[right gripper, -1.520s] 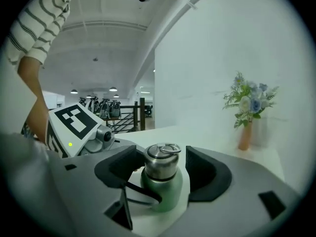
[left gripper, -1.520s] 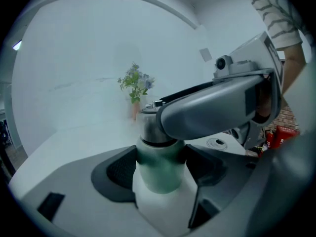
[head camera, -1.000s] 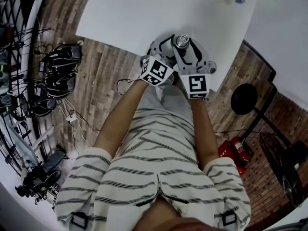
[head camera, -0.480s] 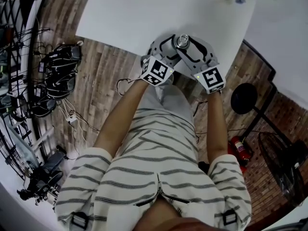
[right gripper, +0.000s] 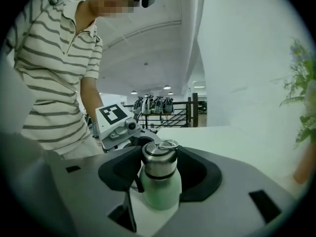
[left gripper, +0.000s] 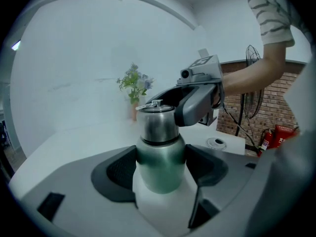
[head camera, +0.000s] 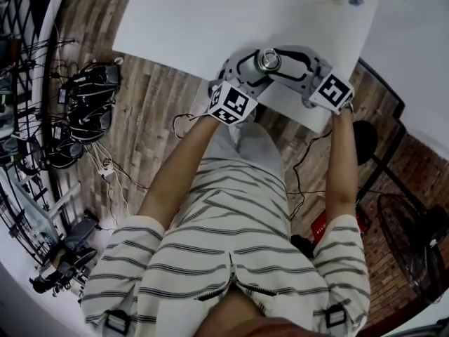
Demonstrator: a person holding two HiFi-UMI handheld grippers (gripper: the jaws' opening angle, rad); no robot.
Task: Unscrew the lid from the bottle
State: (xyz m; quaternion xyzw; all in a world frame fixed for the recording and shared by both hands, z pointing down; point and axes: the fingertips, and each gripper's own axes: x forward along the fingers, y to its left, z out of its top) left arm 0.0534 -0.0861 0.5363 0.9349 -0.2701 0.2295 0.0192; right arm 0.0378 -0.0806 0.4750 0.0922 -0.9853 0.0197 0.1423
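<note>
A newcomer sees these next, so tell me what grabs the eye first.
A green bottle with a steel lid stands at the near edge of the white table. The left gripper clamps its body, and the right gripper grips the lid. Flowers sit at the table's far right corner.

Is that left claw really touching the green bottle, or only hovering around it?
Touching. The left gripper view shows the left gripper's dark pads pressed against both sides of the green bottle, with no gap visible.
</note>
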